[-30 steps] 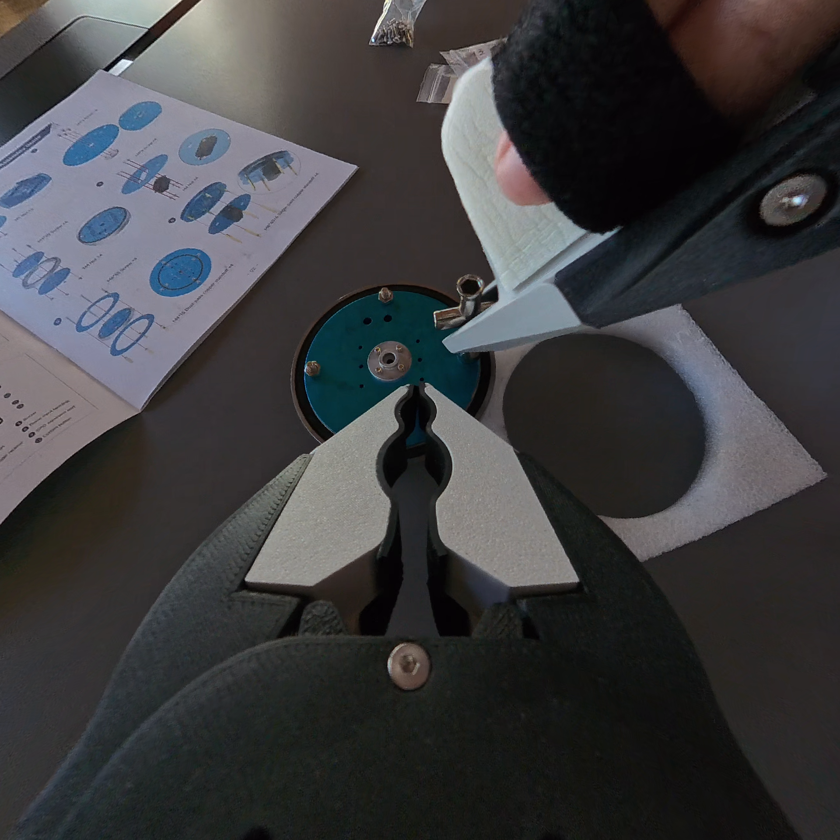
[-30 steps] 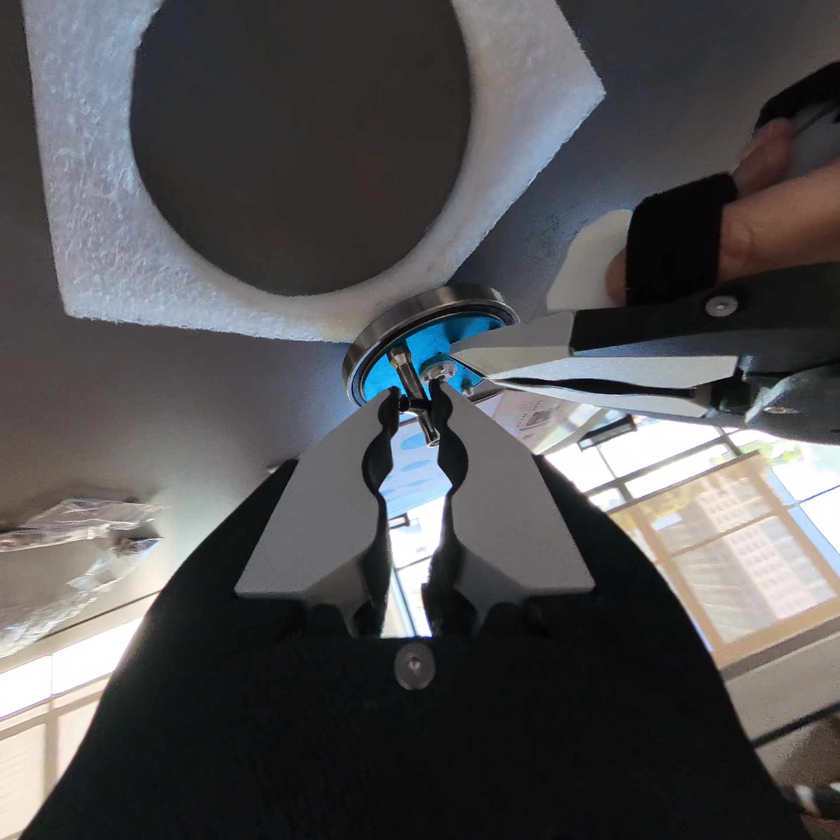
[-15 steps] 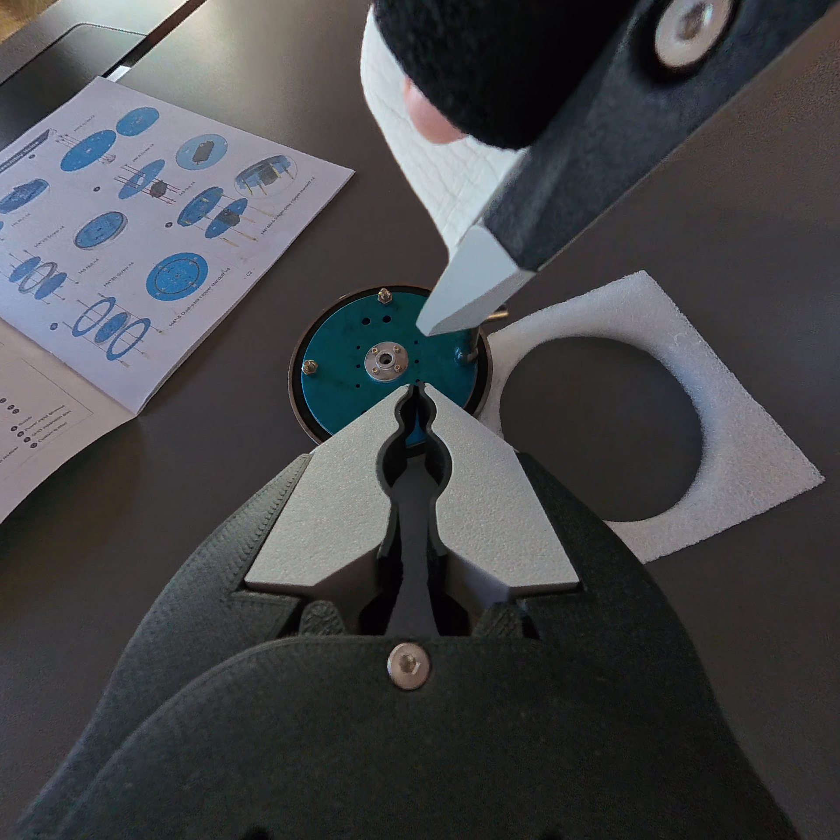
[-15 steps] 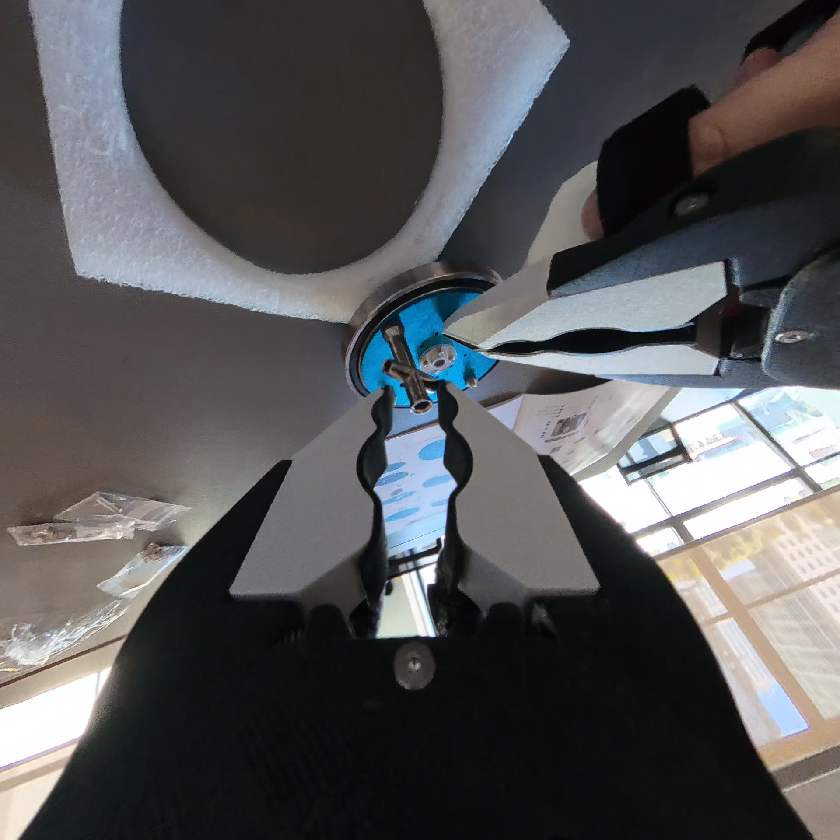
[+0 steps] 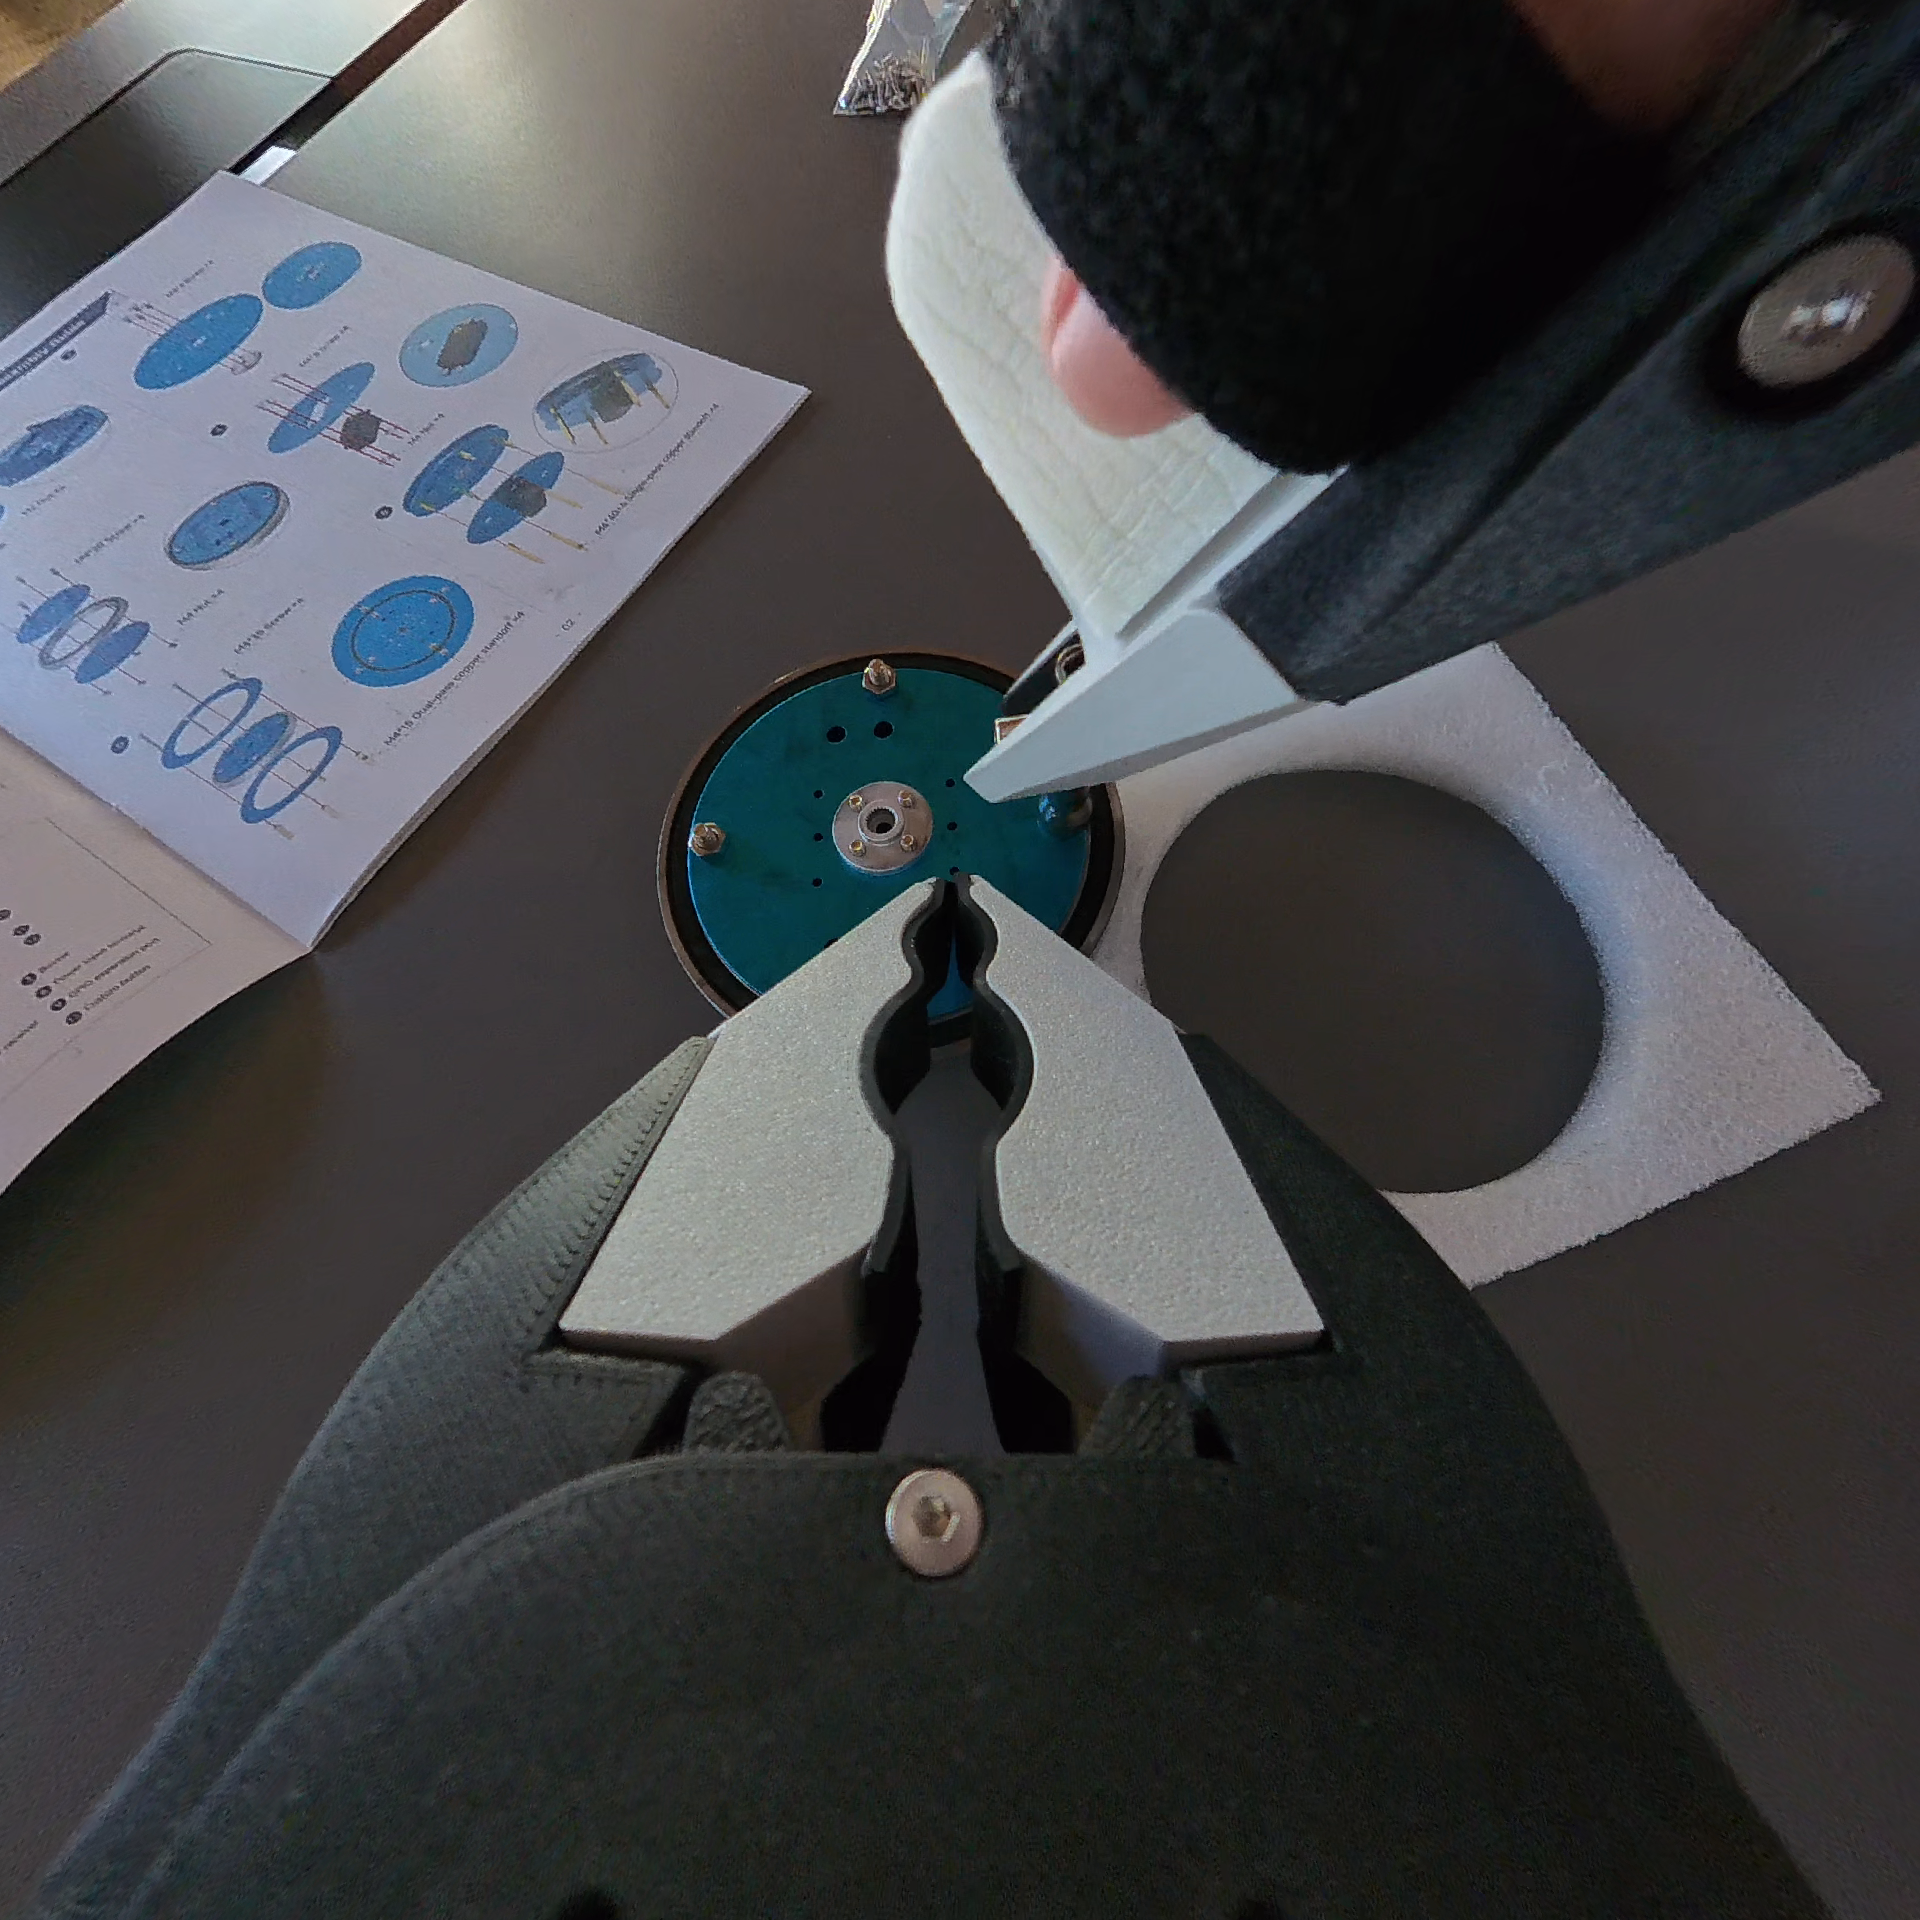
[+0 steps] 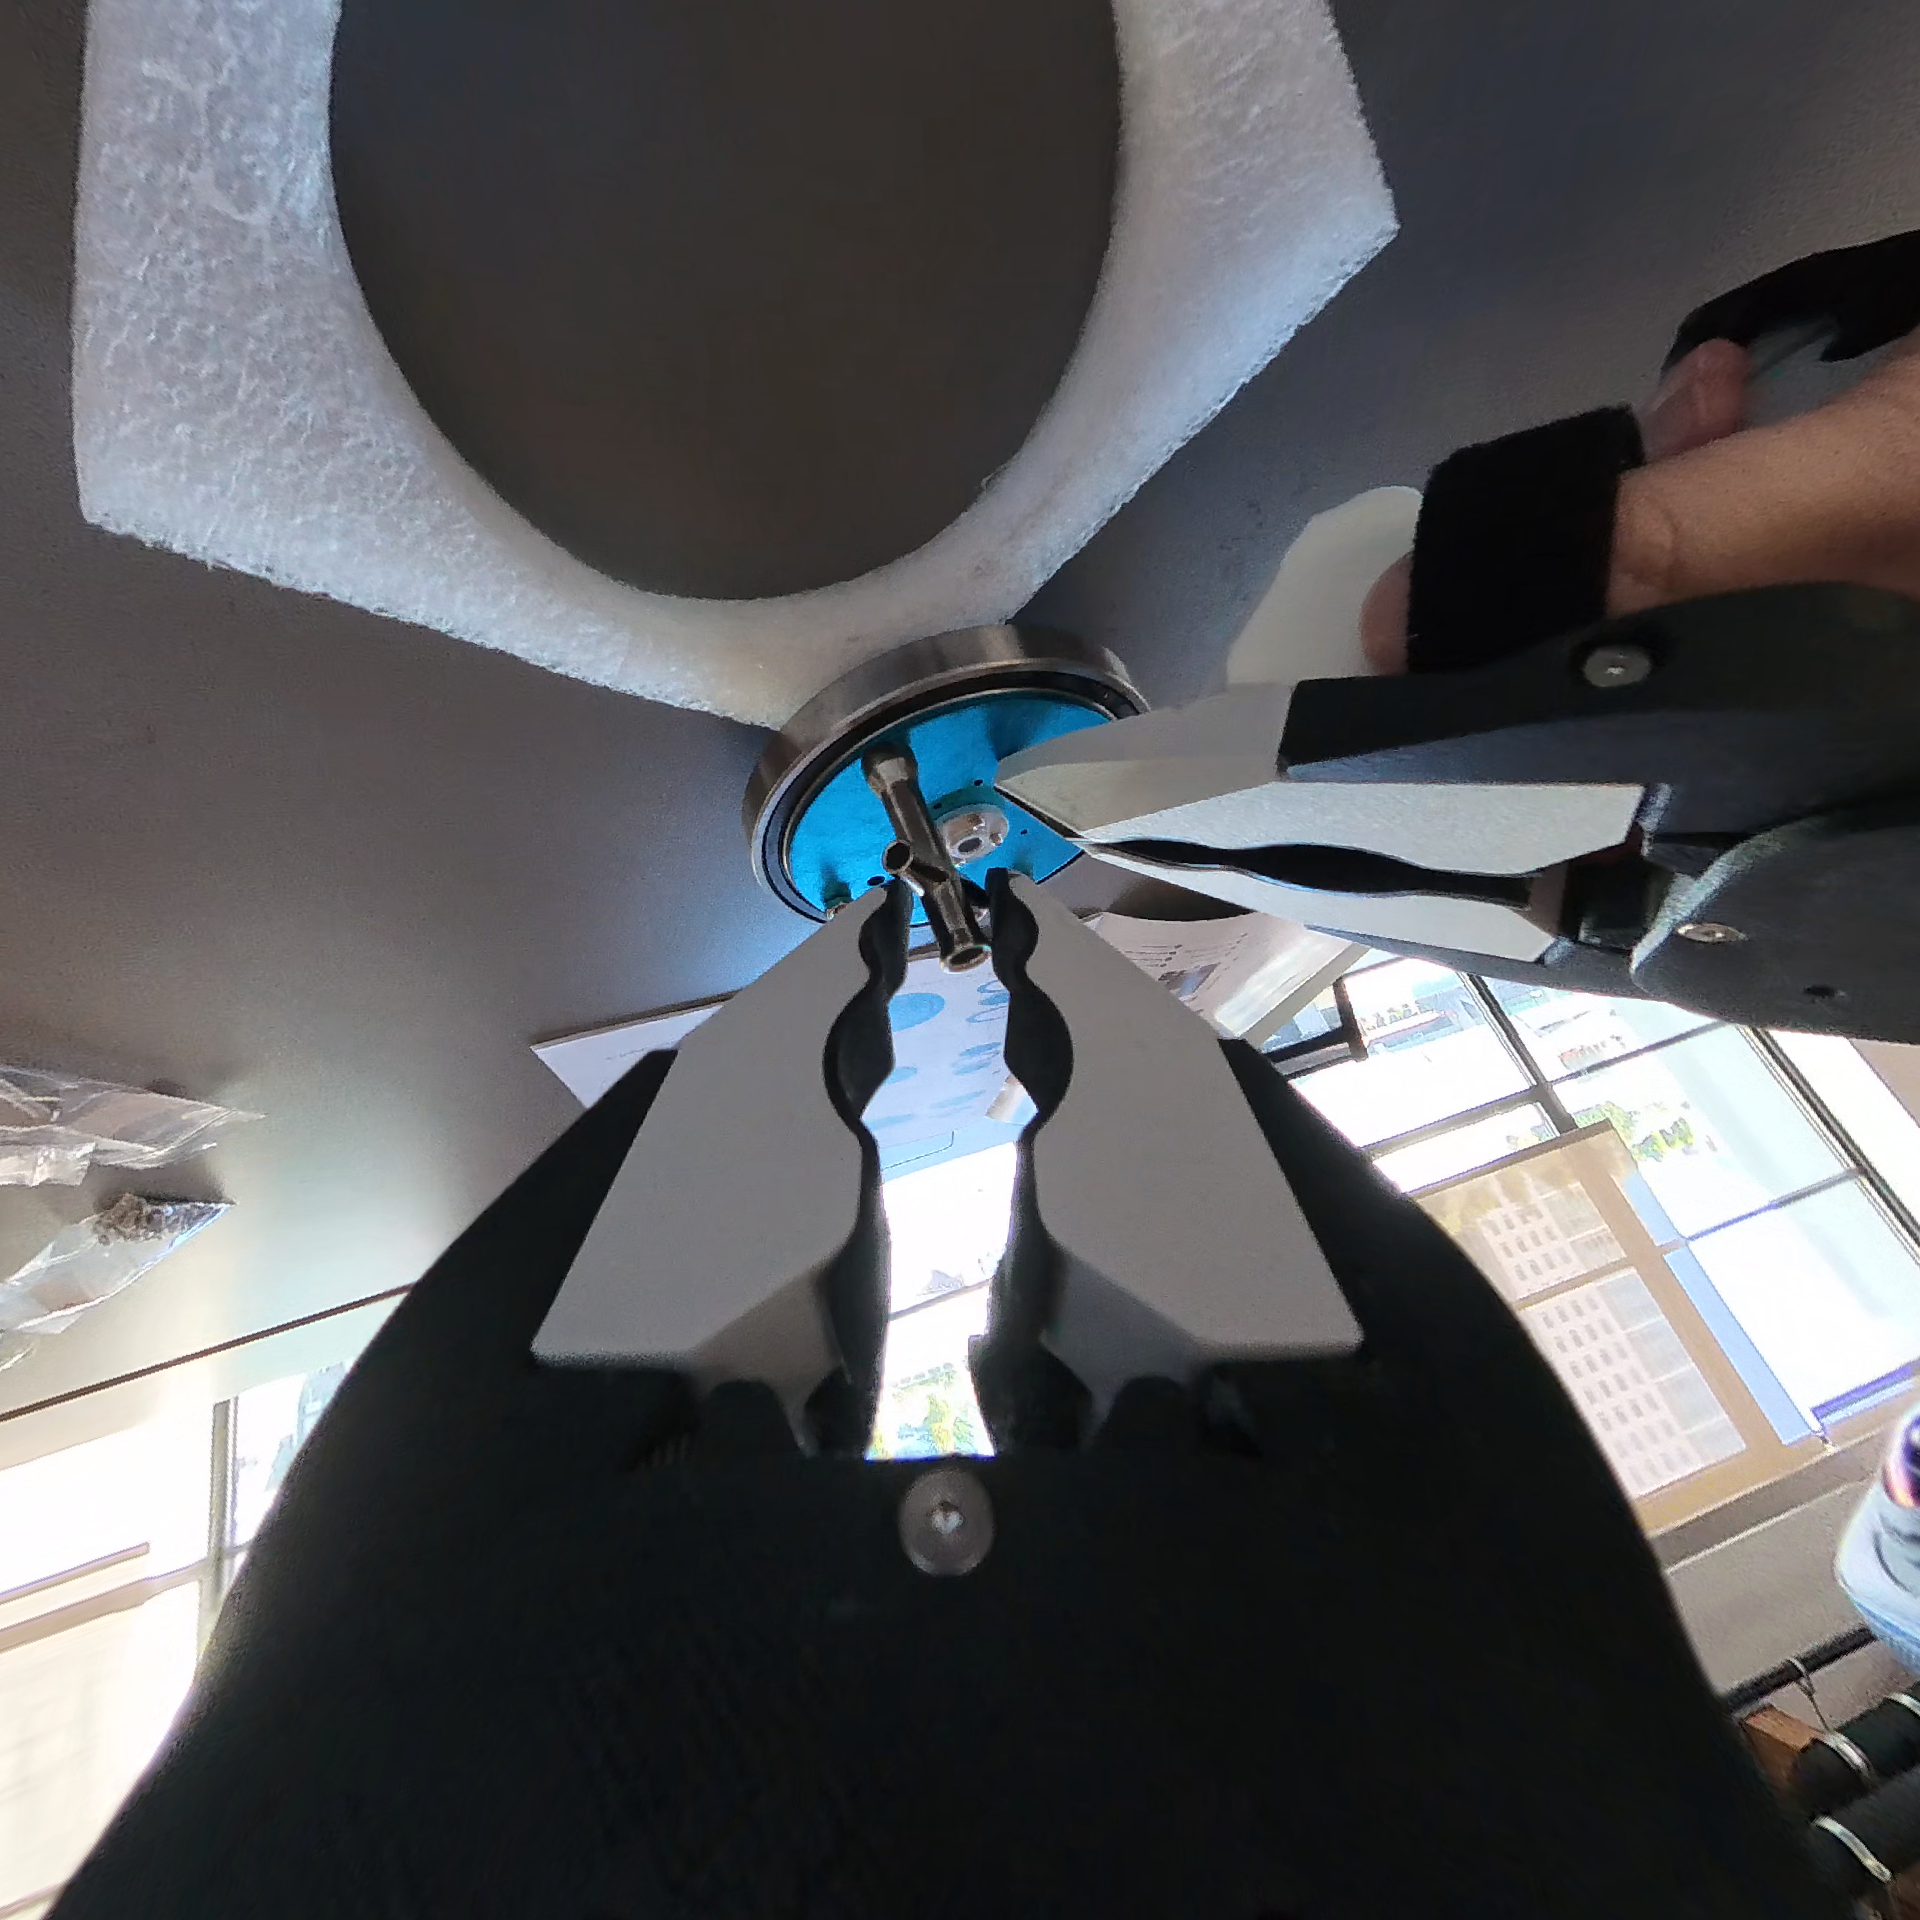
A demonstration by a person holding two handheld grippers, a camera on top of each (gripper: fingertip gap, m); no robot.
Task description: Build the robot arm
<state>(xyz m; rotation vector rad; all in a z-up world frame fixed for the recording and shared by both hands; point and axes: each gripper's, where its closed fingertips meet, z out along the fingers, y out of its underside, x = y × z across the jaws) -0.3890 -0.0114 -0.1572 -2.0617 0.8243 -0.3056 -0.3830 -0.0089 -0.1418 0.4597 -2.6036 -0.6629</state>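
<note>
Presently, the right gripper (image 6: 943, 904) pinches a small cross wrench (image 6: 928, 854) by its shaft, with the far socket end set against the blue disc (image 5: 790, 883) near its rim. The left gripper (image 5: 951, 883) has its tongs pressed together with nothing between them, the tips bearing on the disc near the hub (image 5: 879, 828).

The wrench is likely rigid, light and slippery (polished metal). Hold it on the shaft just behind the cross arms, which would stop the pads sliding. The disc appears stiff; its upright studs (image 5: 878, 675) offer no good hold.

The disc sits in a metal ring (image 6: 935, 665) on the dark table (image 5: 1714, 623), touching a white foam sheet (image 5: 1662, 935) whose round cut-out shows only table. Clear bags (image 6: 114, 1226) of small hardware lie well apart. An open booklet (image 5: 312, 520) lies beside the disc.
</note>
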